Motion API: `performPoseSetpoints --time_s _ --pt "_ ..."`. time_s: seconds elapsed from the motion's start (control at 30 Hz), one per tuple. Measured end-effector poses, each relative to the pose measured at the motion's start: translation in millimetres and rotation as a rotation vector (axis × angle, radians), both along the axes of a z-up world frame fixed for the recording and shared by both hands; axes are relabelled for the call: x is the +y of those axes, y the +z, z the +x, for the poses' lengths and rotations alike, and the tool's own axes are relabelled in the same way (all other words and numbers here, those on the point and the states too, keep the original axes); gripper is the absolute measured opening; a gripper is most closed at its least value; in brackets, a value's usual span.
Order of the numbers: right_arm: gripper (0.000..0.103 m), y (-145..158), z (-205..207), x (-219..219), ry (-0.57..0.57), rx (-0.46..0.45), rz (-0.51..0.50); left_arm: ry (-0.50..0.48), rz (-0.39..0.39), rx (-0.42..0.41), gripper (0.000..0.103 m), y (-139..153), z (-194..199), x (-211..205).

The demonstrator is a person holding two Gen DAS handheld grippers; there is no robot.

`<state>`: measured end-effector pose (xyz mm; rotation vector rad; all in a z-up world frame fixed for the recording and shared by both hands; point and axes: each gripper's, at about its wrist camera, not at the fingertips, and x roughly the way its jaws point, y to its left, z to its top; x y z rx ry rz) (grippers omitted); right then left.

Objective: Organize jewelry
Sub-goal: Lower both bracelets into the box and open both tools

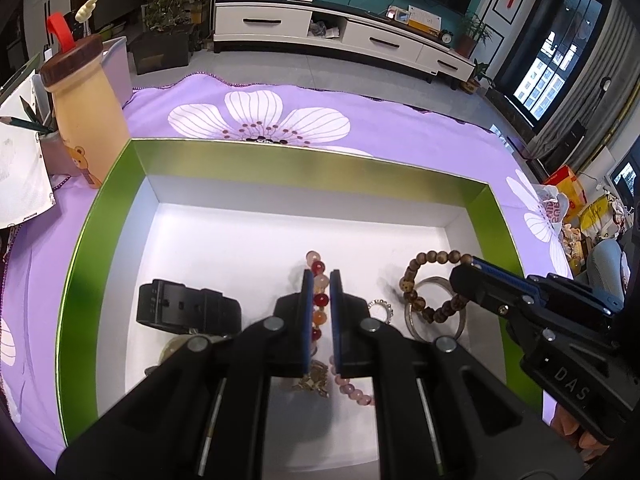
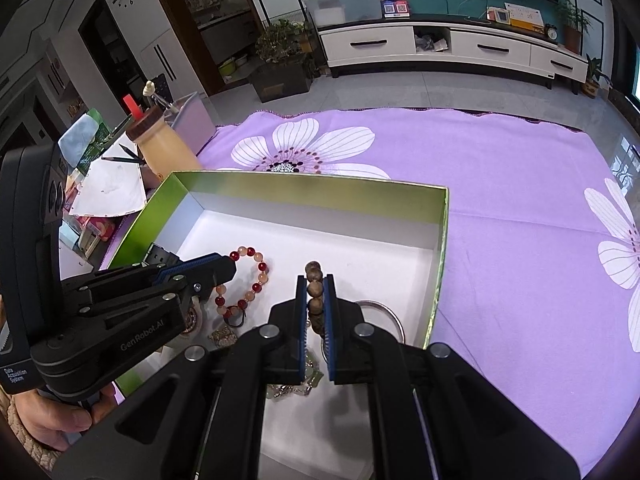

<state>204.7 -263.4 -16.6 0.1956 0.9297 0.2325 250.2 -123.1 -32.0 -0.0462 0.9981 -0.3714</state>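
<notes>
A green box (image 1: 100, 216) with a white floor holds the jewelry; it also shows in the right wrist view (image 2: 248, 184). My left gripper (image 1: 321, 280) is shut on a red and peach bead bracelet (image 1: 320, 300), which also shows in the right wrist view (image 2: 256, 268). My right gripper (image 2: 315, 284) is shut on a brown wooden bead bracelet (image 2: 314, 288), also seen in the left wrist view (image 1: 416, 272). A silver bangle (image 1: 436, 282), a small beaded ring (image 1: 380, 306), a black watch (image 1: 180, 304) and a pink bead strand (image 1: 354, 392) lie in the box.
The box sits on a purple flowered cloth (image 2: 520, 208). A tan bottle with a brown cap (image 1: 84, 112), a pencil cup (image 1: 48, 140) and papers (image 1: 20, 168) stand left of the box. A metal charm (image 1: 316, 380) lies under my left gripper.
</notes>
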Motion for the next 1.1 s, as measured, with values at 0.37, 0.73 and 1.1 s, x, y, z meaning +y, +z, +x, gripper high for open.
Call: performPoseSetpoints --time_s 0.37,0.73,1.1 --pt "0.007 -4.1 0.6 4.0 0.008 0.011 -0.01 -0.005 0.015 0.0 0.008 -2.2 -0.8 -3.1" --pt "0.007 -5.5 0.2 3.2 0.006 0.015 -0.019 -0.006 0.029 0.005 0.008 -5.3 -1.3 -4.2" --pt "0.007 -5.1 1.8 5.9 0.012 0.029 -0.046 -0.008 0.037 0.011 0.008 -7.7 -1.8 -3.6"
